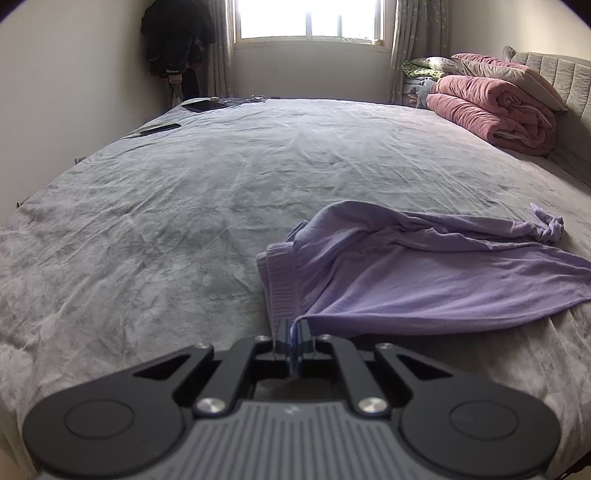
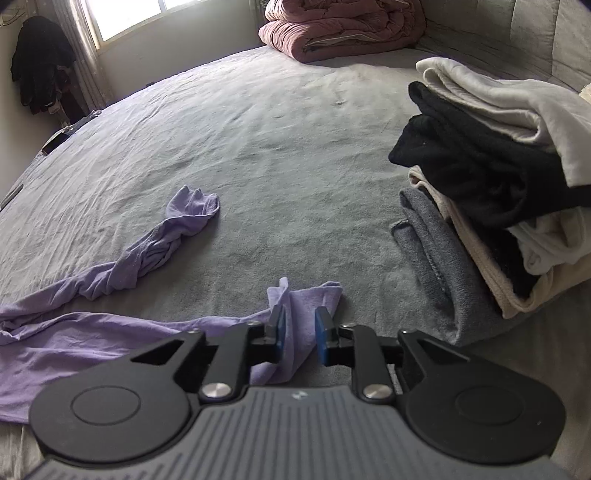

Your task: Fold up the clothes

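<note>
Lilac garment (image 1: 424, 273), plain, w/ paler ribbed hem. Bedsheet (image 1: 221, 192) plain grey. Rolled quilt (image 1: 495, 107) dusty pink. Stack of folded clothes (image 2: 495, 177): cream, black, white, grey at bottom. Curtains (image 1: 406, 40) greyish, maybe a small star print; too blurry to tell. Gripper pads (image 2: 321, 336) blue, bodies black.

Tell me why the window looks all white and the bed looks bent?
In the left wrist view the window is glaring white from daylight, and the fisheye lens curves the bed; in the right wrist view the window glares too, and the clothes pile looks stretched.
</note>
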`<state>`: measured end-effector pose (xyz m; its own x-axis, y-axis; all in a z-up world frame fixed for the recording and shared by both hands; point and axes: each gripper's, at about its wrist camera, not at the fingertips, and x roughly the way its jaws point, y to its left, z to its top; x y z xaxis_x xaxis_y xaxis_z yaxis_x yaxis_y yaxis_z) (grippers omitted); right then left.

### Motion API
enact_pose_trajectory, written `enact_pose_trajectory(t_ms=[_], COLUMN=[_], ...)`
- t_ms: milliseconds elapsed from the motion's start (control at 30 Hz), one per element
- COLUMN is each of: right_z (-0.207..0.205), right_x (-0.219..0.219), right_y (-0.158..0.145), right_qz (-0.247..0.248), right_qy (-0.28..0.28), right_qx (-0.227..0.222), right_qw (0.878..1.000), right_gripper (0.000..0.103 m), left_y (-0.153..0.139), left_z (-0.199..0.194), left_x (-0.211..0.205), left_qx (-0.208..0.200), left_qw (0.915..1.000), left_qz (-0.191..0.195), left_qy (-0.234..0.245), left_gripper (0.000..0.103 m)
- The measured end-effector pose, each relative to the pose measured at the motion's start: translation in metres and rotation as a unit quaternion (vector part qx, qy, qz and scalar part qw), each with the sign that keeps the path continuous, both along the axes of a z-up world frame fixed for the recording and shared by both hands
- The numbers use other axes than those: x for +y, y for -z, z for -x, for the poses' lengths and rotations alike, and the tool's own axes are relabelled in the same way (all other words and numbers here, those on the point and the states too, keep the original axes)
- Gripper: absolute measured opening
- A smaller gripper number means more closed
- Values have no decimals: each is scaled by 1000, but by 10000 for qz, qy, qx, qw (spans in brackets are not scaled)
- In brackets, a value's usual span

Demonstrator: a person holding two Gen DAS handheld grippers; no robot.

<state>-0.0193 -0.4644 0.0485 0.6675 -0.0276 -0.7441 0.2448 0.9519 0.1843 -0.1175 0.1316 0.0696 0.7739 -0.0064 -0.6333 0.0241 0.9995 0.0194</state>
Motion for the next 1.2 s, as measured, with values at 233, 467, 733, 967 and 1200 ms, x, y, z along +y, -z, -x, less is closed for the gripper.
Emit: enact_pose_trajectory(t_ms=[233,467,733,967,1200], right_z=[-17,-12,22,35,40], right_x=[16,28,1,-22,-24], right_y=[10,-11,-50,-30,-30], right_qz=[188,1145,888,766,986], right_qy=[-43,65,627,886,992], right_qx=[162,-494,-1295,-711,-750], right_qw=[9997,9922,9856,9906,9873], right_gripper=[28,2,2,2,2], left_y=[-3,-15,-11,7,26], left_z=[-2,-5,-6,-17,-26], left_x=[12,28,39,40,27], left_qx=[-141,-547,-370,344,990], left_qw=[9991,9952,9945,9884,9874], left_qz=[185,215,704,1388,1142], left_qy=[-363,-783,-684,-518,-479], left_gripper=[3,0,0,17,47])
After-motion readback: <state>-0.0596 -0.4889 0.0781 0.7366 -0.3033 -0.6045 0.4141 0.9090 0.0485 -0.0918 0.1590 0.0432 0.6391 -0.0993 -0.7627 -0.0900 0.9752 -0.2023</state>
